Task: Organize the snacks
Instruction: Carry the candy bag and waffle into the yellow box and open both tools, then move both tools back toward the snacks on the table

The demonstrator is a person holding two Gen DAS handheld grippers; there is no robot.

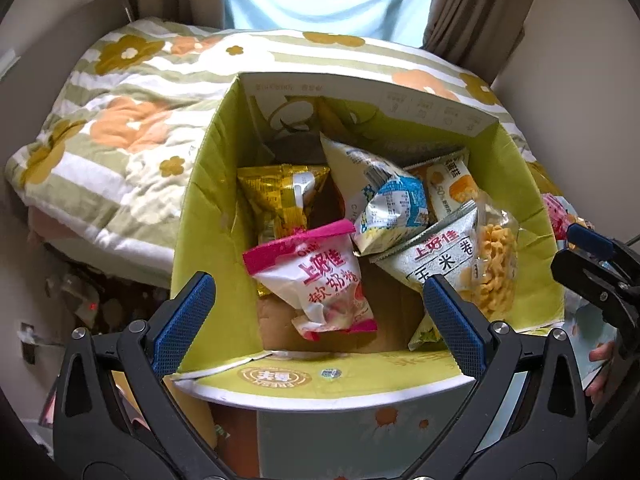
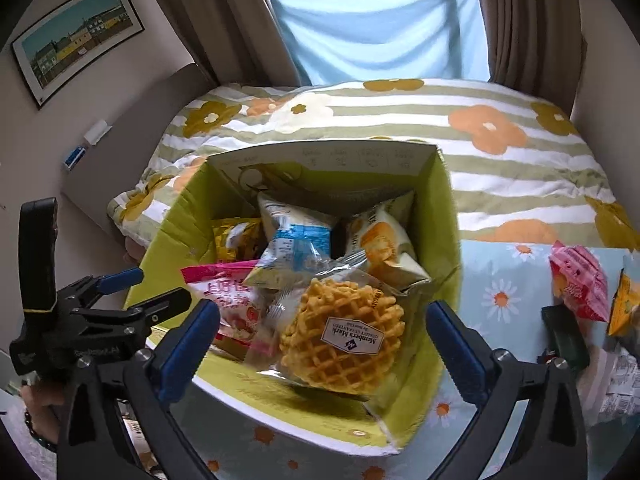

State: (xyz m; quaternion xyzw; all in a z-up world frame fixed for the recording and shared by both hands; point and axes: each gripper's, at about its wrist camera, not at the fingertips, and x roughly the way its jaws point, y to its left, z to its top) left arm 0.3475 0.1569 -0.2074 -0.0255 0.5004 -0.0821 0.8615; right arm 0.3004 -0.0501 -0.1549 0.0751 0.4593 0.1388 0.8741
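Observation:
A green cardboard box (image 1: 208, 184) stands open on a daisy-print cloth and holds several snack packs: a pink-topped pack (image 1: 316, 276), a gold pack (image 1: 280, 196), a blue-and-white pack (image 1: 384, 204) and a corn-curl pack (image 1: 472, 264). My left gripper (image 1: 320, 316) is open and empty above the box's near edge. In the right wrist view the same box (image 2: 440, 216) shows a waffle pack (image 2: 344, 340) lying on top, just in front of my open, empty right gripper (image 2: 324, 344). The left gripper (image 2: 136, 292) shows at the left there.
A bed with a flowered, striped quilt (image 2: 500, 152) lies behind the box. On the daisy cloth (image 2: 504, 276) to the right lie a pink snack pack (image 2: 580, 284), an orange pack (image 2: 624, 304) and a dark green box (image 2: 566, 340). Curtains and a window stand beyond.

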